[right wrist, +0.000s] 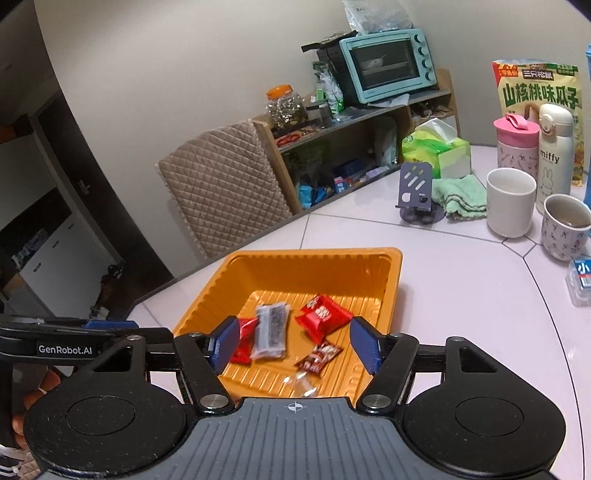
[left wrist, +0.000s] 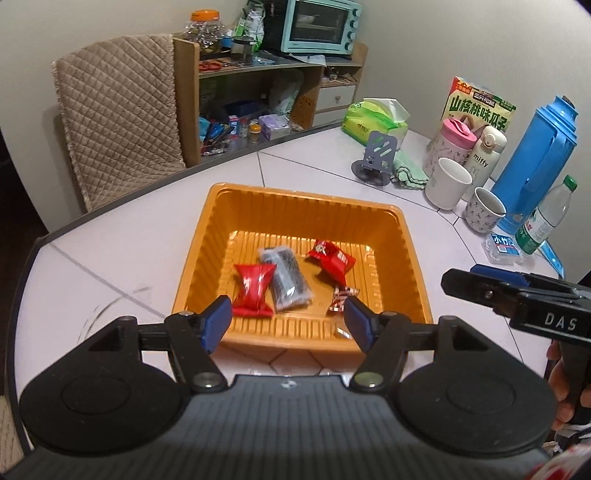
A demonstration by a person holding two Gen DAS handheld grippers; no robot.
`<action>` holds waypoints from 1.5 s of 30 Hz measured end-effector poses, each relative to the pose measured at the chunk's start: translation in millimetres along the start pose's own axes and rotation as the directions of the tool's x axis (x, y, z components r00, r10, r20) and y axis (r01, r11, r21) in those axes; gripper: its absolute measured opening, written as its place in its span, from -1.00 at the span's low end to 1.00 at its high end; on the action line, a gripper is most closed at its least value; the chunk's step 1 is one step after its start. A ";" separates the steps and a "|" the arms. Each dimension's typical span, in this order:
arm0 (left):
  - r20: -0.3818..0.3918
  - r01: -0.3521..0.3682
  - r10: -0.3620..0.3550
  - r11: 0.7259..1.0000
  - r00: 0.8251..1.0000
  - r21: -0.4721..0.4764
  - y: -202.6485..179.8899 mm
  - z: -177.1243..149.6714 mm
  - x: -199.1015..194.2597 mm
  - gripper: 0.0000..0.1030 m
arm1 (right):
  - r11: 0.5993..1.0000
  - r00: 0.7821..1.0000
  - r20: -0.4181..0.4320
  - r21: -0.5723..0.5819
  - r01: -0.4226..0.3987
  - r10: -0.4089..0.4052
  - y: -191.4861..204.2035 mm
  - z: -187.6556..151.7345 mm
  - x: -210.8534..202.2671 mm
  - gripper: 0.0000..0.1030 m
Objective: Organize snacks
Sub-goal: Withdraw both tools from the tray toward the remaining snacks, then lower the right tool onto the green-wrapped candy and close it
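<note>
Low in both frames, left gripper (left wrist: 288, 319) and right gripper (right wrist: 295, 343), jaws open, empty. Just beyond, at centre: orange tray (left wrist: 295, 210) on the surface (left wrist: 110, 251), holding five snacks (left wrist: 255, 290). Farther, upper right: cups (right wrist: 511, 201), flasks (right wrist: 554, 147), seed bag (right wrist: 539, 92).

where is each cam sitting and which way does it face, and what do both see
Left wrist: on the left gripper, looking down and forward into the orange tray; its open jaws show, plus the right gripper and a hand at right.
Right wrist: on the right gripper, facing the tray from further right; open jaws, left gripper at left.
Shared: tray, wrapped snacks, white mug, oven.
</note>
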State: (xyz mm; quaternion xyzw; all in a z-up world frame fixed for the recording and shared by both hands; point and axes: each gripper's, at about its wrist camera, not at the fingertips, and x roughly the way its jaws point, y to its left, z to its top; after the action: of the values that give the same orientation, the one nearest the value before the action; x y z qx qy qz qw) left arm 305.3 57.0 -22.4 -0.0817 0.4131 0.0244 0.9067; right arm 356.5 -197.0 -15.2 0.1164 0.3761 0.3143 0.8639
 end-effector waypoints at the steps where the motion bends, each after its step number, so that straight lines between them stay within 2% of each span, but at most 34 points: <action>1: 0.001 -0.001 0.001 1.000 1.000 -0.002 0.7 -4.0 -4.6 0.25 | 1.000 1.000 -0.001 0.002 -0.002 0.002 1.3 -1.7 -3.7 0.31; 9: 0.003 -0.017 0.018 0.999 1.000 -0.042 7.4 -34.8 -37.9 0.25 | 1.000 1.000 -0.030 -0.009 0.001 -0.001 14.1 -20.4 -28.6 0.35; 17: -0.032 -0.039 0.037 0.998 0.999 -0.056 4.9 -72.8 -56.1 0.25 | 1.000 0.996 -0.091 -0.007 0.008 -0.008 21.0 -45.6 -41.2 0.36; 30: -0.098 -0.039 0.028 0.993 0.995 -0.111 3.4 -121.4 -62.4 0.25 | 1.000 0.978 -0.210 0.006 0.023 -0.021 21.7 -86.9 -44.1 0.37; 45: -0.160 -0.042 0.018 0.988 0.987 -0.149 1.8 -143.2 -54.5 0.25 | 0.999 0.956 -0.289 -0.017 0.047 -0.050 23.1 -116.6 -34.8 0.37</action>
State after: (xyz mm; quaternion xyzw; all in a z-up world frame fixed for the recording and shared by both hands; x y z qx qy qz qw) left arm 162.5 36.0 -74.0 -0.1460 0.4817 0.0629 0.8618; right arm 243.7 -205.2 -65.5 0.0557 0.4995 0.3084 0.8076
